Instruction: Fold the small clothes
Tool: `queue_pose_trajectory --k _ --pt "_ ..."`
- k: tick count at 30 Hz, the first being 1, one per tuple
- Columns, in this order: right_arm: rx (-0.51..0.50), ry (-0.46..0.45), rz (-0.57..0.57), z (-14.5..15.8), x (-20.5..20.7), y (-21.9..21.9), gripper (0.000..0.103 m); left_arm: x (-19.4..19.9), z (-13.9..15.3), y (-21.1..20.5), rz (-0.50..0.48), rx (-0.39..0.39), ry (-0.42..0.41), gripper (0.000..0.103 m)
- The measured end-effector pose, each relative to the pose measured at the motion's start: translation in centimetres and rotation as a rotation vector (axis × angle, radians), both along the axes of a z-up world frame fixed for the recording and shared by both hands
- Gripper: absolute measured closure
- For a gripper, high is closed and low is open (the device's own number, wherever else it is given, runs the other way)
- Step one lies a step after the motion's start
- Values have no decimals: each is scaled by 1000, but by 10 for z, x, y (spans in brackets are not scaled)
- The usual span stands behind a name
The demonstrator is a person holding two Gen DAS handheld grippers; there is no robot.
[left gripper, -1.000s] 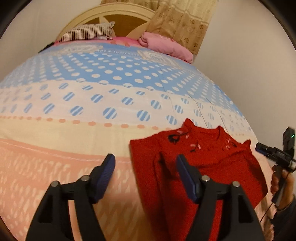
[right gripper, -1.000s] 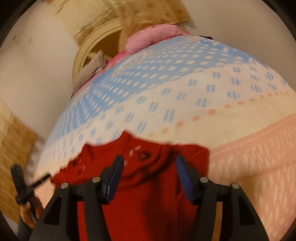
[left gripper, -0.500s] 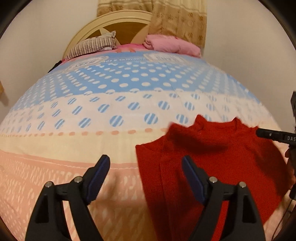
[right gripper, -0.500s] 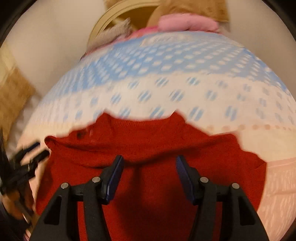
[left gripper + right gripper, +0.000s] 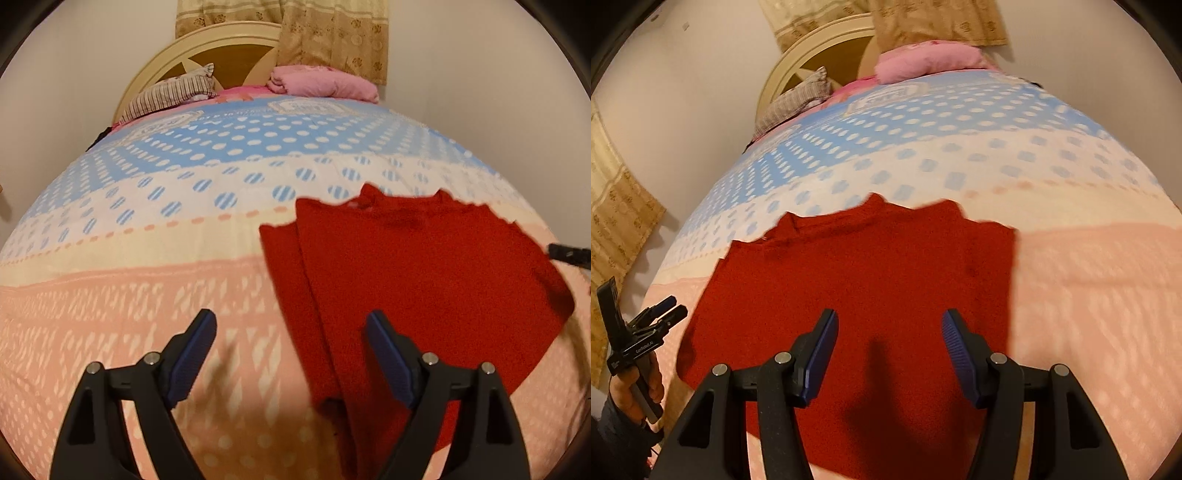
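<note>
A small red knit sweater [image 5: 424,280] lies flat on the bed, plain side up, collar toward the headboard, with one side folded over along its left edge. It also shows in the right wrist view [image 5: 871,280]. My left gripper [image 5: 290,341] is open and empty, hovering above the sweater's left edge. My right gripper [image 5: 888,345] is open and empty above the sweater's lower middle. The tip of the right gripper [image 5: 569,254] shows at the far right of the left wrist view. The left gripper [image 5: 661,314] shows in a hand at the far left of the right wrist view.
The bedspread [image 5: 147,277] has pink, cream and blue dotted bands. A striped pillow [image 5: 170,94] and a folded pink blanket [image 5: 325,83] lie by the round headboard [image 5: 207,48]. Curtains [image 5: 617,206] hang beside the bed.
The sweater's embroidered front, visible a second ago, is now face down with the plain side up. Both grippers have drawn back a little and stay open.
</note>
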State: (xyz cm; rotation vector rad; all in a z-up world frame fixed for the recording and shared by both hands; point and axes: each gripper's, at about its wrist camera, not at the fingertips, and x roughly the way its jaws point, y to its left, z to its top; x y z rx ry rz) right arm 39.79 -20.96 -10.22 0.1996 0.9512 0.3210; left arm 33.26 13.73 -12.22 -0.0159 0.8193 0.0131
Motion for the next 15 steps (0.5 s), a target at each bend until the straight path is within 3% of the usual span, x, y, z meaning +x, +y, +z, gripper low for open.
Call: queue_pose_trajectory --k 4,6,7,8,9,11,15 --pt "1 -9 6 -3 -10 -2 43 6 -14 2 34 -23 15 16" --pt "-101 -26 -9 -6 -7 3 45 10 -18 4 54 -21 13 11" --pt "-125 -27 -20 -9 -6 1 50 10 -20 5 67 -21 15 8" --pt "-126 -12 -33 -14 -2 -2 67 11 -21 8 84 -31 20 8" --pt "-110 36 -45 -24 3 -7 74 12 -22 10 88 -36 26 8" --pt "-119 70 -45 -38 6 -10 74 13 -24 11 98 -28 36 7" --pt "-160 35 -71 -28 -4 -8 74 7 -16 17 105 -40 33 8"
